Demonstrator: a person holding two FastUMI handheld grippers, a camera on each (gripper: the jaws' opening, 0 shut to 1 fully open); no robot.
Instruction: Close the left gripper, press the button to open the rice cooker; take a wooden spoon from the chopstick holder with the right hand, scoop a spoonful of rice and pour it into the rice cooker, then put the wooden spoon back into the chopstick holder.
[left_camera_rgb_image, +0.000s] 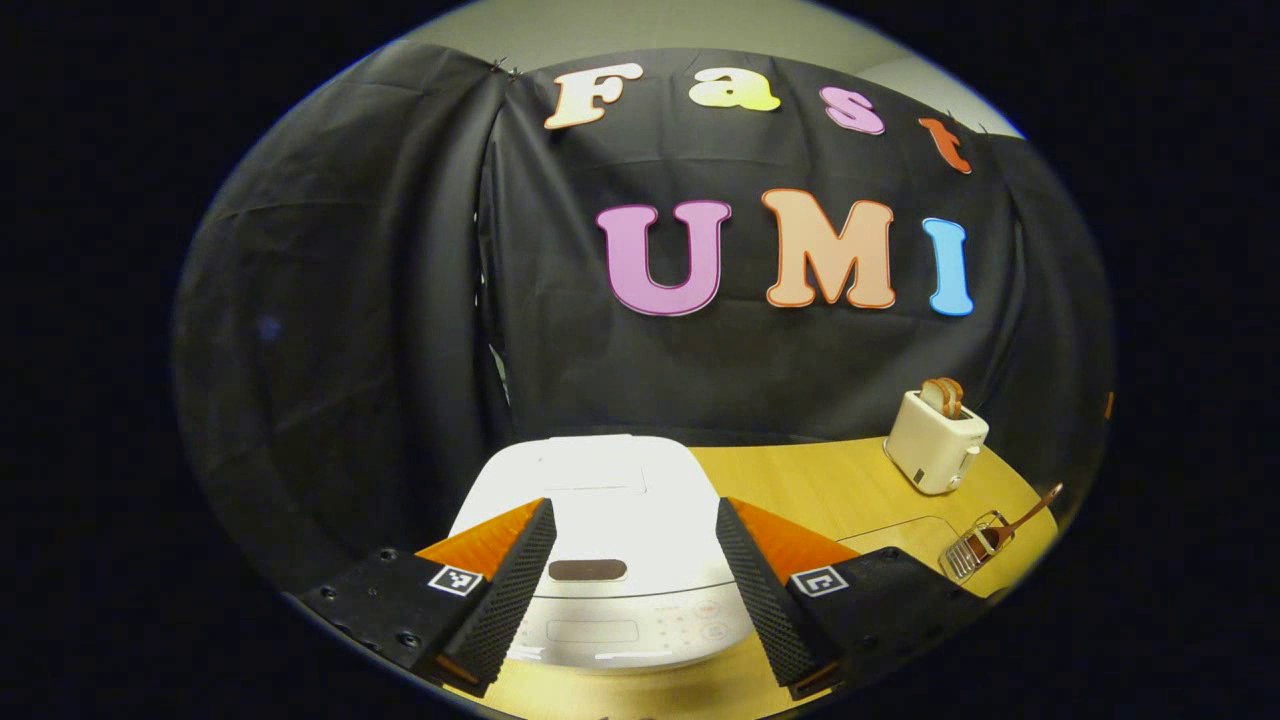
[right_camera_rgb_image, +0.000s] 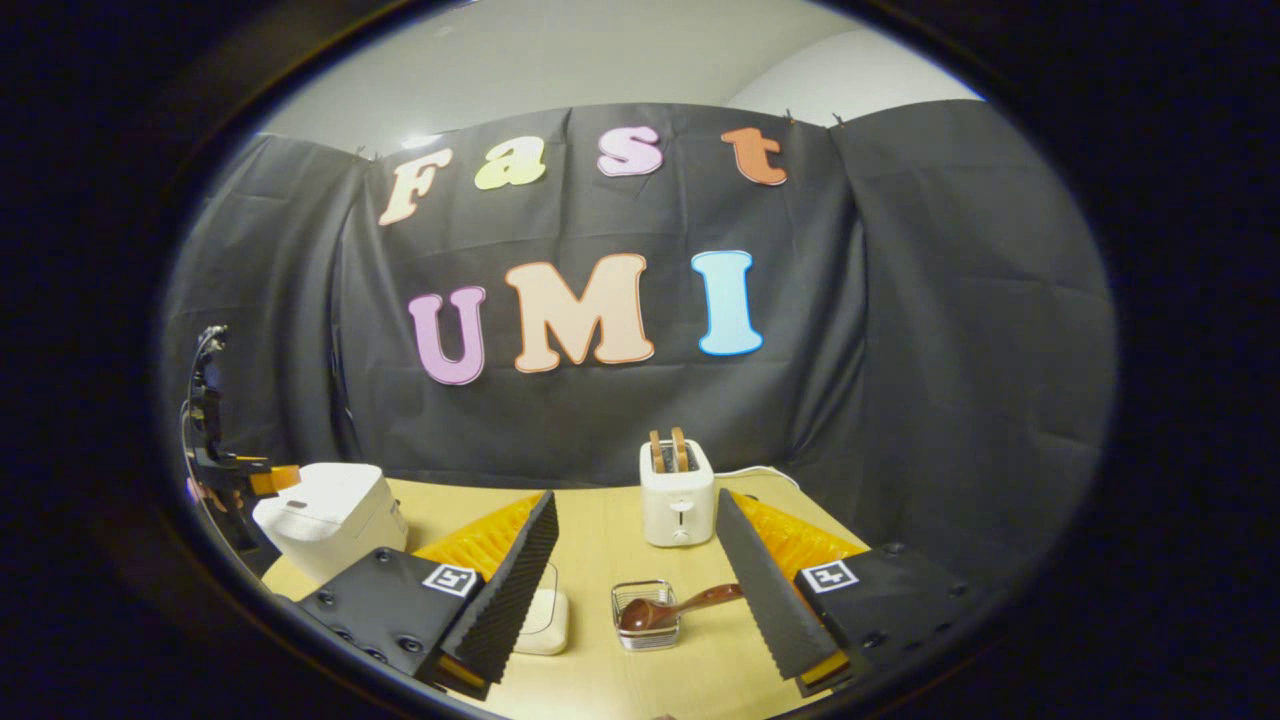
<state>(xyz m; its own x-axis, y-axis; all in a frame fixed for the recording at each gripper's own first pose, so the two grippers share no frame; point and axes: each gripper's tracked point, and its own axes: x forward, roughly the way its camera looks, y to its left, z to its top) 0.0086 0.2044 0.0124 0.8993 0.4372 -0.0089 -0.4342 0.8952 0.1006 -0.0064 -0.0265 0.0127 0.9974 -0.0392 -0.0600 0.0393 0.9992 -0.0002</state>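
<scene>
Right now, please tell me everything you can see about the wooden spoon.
The wooden spoon is dark reddish-brown and looks like polished wood. It has a rounded bowl and a slim handle. It rests tilted in a small wire chopstick holder on the wooden table, with the bowl down inside the basket and the handle leaning out over the rim toward the right gripper. Only the holder touches it; the gripper's jaws stand open and apart from it. The spoon looks empty, and the toaster stands behind it.
</scene>
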